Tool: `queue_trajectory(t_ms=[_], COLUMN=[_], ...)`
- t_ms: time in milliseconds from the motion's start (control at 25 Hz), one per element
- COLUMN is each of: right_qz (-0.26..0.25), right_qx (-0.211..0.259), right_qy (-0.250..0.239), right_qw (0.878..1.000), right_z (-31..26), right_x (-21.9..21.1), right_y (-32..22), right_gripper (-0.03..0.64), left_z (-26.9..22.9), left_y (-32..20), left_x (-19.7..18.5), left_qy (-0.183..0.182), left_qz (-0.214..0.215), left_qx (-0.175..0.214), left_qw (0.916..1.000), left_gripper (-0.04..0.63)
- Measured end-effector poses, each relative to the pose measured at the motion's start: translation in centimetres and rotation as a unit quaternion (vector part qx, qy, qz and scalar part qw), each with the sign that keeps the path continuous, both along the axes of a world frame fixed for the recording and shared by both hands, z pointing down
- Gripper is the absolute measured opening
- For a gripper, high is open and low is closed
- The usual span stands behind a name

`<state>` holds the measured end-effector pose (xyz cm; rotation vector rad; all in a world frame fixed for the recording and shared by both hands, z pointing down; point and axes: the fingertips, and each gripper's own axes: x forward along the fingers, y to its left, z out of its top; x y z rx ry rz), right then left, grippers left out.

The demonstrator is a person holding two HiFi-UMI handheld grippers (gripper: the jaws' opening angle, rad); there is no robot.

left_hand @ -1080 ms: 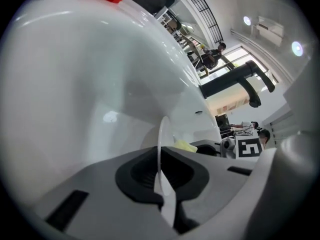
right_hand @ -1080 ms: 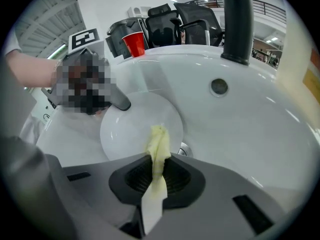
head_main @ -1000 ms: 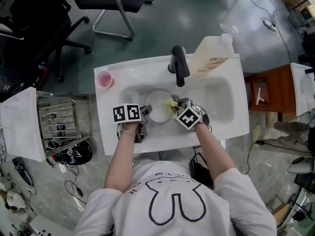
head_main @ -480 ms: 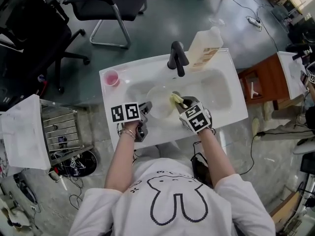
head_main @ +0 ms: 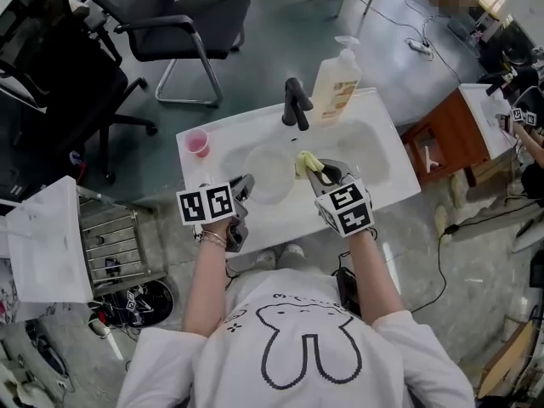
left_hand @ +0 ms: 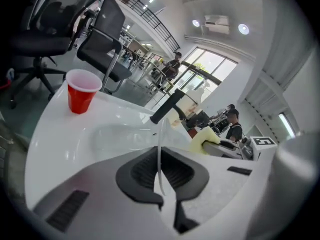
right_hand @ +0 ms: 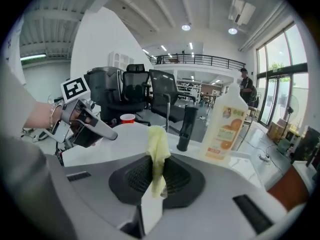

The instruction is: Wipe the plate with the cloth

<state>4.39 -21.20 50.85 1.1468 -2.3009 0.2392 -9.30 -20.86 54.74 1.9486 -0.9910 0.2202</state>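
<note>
Over the sink basin point(head_main: 374, 155), my left gripper point(head_main: 246, 185) is shut on the near rim of the white plate point(head_main: 269, 173) and holds it up. In the left gripper view the plate point(left_hand: 159, 151) stands edge-on between the jaws as a thin white line. My right gripper point(head_main: 311, 169) is shut on the yellow cloth point(head_main: 305, 162), which hangs just off the plate's right edge. In the right gripper view the cloth point(right_hand: 158, 156) sticks up from between the pads, with the left gripper point(right_hand: 84, 122) off to the left.
A black faucet point(head_main: 295, 102) rises at the back of the sink, with a soap bottle point(head_main: 334, 78) to its right. A red cup point(head_main: 198, 143) stands on the sink's back left corner. Office chairs point(head_main: 178, 19) stand behind, a wire rack point(head_main: 115, 240) to the left, a wooden cabinet point(head_main: 442, 143) to the right.
Both grippers have risen out of the basin, the left with the plate and the right with the cloth. The cloth, earlier on the plate's face, now sits by its right edge.
</note>
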Motion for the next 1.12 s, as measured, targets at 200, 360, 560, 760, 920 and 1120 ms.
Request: queue_trajectory(t_ms=[200, 360, 560, 760, 920, 1120], right_qz=[-0.001, -0.011, -0.022, -0.022, -0.016, -0.033], right_qx=[0.041, 0.077, 0.116, 0.107, 0.112, 0.107], right_qy=[-0.015, -0.02, -0.034, -0.067, -0.072, -0.056], right_qw=[0.999, 0.997, 0.992, 0.992, 0.991, 0.992], right_z=[-4.5, -8.1, -11.3, -13.9, -15.4, -14.9], right_x=[0.6, 0.8, -0.2, -1.0, -1.3, -2.1], right_y=[-0.4, -1.1, -2.3, -3.5, -4.6, -4.0], right_gripper=[0.049, 0.049, 0.049, 0.049, 0.049, 0.049], left_z=[-5.2, -8.7, -13.5, -16.9, -19.1, -20.0], left_y=[0.1, 0.2, 0.2, 0.3, 0.3, 0.4], left_x=[0.6, 1.1, 1.4, 1.5, 2.0, 1.9], left_qy=[-0.013, -0.019, -0.028, -0.043, -0.043, -0.033], left_qz=[0.003, -0.001, -0.001, 0.0, 0.002, -0.016], left_qx=[0.058, 0.095, 0.153, 0.199, 0.241, 0.248], left_qw=[0.9982, 0.9953, 0.9878, 0.979, 0.9695, 0.9681], left_gripper=[0.018, 0.018, 0.018, 0.018, 0.018, 0.019])
